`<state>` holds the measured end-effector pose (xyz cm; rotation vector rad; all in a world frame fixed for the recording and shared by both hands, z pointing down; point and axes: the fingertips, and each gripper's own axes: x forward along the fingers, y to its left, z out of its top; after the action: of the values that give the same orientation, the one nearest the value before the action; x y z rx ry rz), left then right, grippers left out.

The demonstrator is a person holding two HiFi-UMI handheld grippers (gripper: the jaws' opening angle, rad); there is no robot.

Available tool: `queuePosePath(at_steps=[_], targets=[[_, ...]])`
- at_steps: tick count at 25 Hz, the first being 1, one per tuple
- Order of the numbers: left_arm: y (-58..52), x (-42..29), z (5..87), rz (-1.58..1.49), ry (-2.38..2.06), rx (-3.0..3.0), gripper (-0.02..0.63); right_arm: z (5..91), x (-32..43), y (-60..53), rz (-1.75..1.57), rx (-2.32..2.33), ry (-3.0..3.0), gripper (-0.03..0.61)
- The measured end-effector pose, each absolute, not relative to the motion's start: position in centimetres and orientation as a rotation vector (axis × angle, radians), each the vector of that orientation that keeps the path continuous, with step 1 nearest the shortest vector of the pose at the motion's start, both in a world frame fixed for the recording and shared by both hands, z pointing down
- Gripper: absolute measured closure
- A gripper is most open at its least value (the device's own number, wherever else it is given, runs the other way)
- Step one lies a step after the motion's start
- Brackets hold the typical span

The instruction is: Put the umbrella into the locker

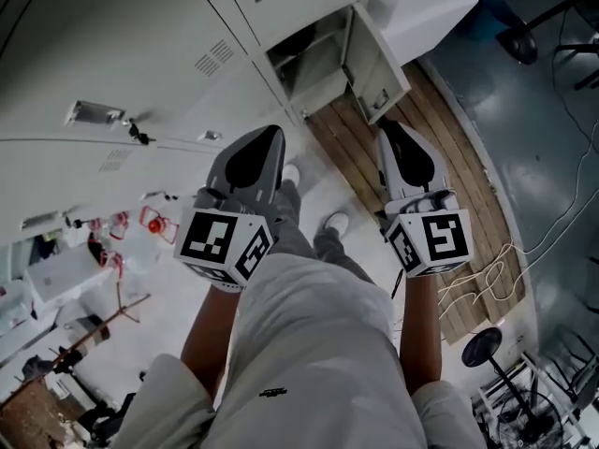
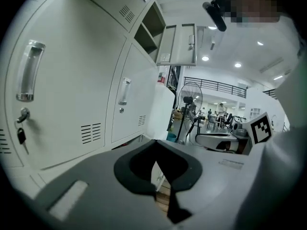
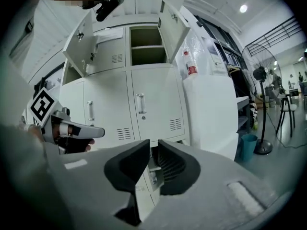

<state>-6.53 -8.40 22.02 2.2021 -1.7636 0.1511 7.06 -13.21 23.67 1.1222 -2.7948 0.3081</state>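
Observation:
No umbrella shows in any view. In the head view my left gripper [image 1: 266, 134] and right gripper [image 1: 389, 129] are held side by side over the person's legs, both pointing at a bank of pale grey lockers. A low locker [image 1: 314, 59] stands open just beyond them, its door [image 1: 376, 64] swung out to the right. In the left gripper view the left gripper's [image 2: 154, 145] tips touch with nothing in them. The right gripper's [image 3: 153, 145] tips stand a narrow slit apart, empty. Higher up, another open locker [image 3: 146, 47] shows a bare shelf.
A strip of wooden flooring [image 1: 449, 176] runs along the locker bank, with white cables [image 1: 487, 274] and a black stool [image 1: 487, 346] beside it. Red-and-white clutter [image 1: 154, 223] lies at the left. A standing fan [image 3: 261, 75] and a blue bin [image 3: 248, 145] stand to the right. Keys hang from a closed door [image 2: 21, 134].

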Motion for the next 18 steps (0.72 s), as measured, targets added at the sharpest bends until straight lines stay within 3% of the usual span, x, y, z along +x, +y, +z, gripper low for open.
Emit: queuePosePath(at_steps=[6, 18], targets=[[-6.9, -5.6, 19.4, 0.115, -1.787, 2.255, 0.595, 20.2, 9.1, -11.1, 0.242, 1.151, -2.8, 0.58], [-3.4, -3.1, 15.8, 0.025, -1.795, 2.323, 0.595, 15.4, 13.6, -6.8, 0.192, 1.226, -2.834, 0.586]])
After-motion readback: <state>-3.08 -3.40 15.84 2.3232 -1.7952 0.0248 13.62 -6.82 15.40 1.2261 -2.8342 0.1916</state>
